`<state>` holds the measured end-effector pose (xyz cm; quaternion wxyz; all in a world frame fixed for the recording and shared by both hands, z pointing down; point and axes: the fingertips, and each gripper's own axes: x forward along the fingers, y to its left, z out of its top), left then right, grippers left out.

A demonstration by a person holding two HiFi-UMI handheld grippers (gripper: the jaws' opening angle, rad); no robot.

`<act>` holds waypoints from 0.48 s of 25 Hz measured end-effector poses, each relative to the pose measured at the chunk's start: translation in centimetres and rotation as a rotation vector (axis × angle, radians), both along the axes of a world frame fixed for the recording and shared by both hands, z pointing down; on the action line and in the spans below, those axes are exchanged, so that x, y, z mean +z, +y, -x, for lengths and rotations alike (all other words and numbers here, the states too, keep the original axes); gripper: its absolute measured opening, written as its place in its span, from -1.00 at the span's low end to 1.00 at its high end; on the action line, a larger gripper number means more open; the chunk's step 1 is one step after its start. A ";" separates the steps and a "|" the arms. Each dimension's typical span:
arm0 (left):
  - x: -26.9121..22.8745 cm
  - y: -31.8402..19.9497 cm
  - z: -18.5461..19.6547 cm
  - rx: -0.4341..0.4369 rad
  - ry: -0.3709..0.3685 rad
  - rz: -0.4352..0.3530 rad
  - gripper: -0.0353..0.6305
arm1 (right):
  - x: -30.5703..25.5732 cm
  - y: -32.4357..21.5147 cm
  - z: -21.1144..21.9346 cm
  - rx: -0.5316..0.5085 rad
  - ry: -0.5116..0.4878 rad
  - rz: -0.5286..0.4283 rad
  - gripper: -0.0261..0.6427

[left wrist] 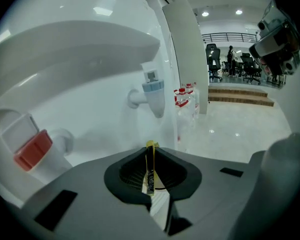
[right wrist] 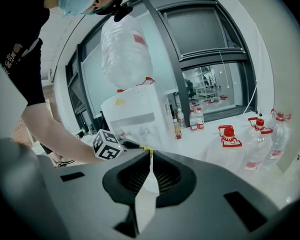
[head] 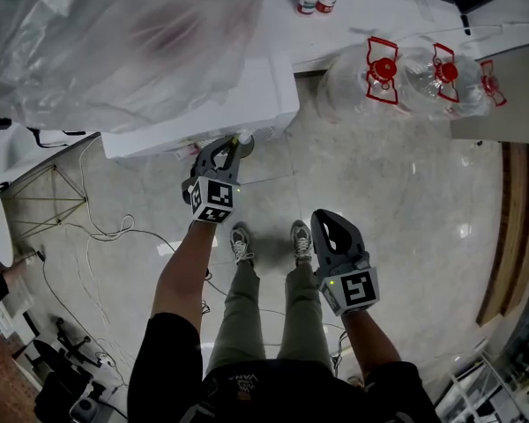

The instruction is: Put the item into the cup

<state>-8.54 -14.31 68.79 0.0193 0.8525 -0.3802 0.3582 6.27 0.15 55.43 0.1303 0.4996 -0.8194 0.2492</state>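
Sachet (left wrist: 150, 176): a thin yellow strip with a dark printed band, seen edge-on. It stands upright between the pads of the left claw (left wrist: 151, 153), which is closed on it, and its yellow end pokes out just past the tips. Straight ahead of those tips and a little above hangs the blue tap (left wrist: 154, 91) of a white water dispenser (left wrist: 90, 74). The red tap (left wrist: 32, 149) sits off to the claw's left, and the dispenser's overhang curves over both. To the claw's right the dispenser's front edge ends. Past that edge stand red-capped water jugs (left wrist: 182, 96), and pale open floor (left wrist: 230, 129) runs far off to brown steps (left wrist: 240, 96). The right claw (right wrist: 151, 154) hangs lower, its jaws together with nothing between them, and the left claw's marker cube (right wrist: 107, 145) is ahead and to its left.
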 end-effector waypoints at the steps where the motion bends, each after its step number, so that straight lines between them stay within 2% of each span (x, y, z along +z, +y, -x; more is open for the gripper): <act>1: 0.0 0.1 -0.1 0.014 -0.014 -0.001 -0.73 | 0.2 0.0 0.0 -0.008 0.006 0.011 -0.78; 4: 0.3 0.3 -0.3 0.064 -0.068 -0.004 -0.73 | 0.5 -0.2 0.2 -0.026 0.021 0.039 -0.78; 7: 0.7 0.3 -0.5 0.107 -0.123 -0.001 -0.73 | 0.6 -0.4 0.5 -0.027 0.017 0.025 -0.78; 12: 1.7 0.3 -0.7 0.141 -0.171 0.036 -0.74 | 0.8 0.0 0.8 -0.021 0.006 0.011 -0.78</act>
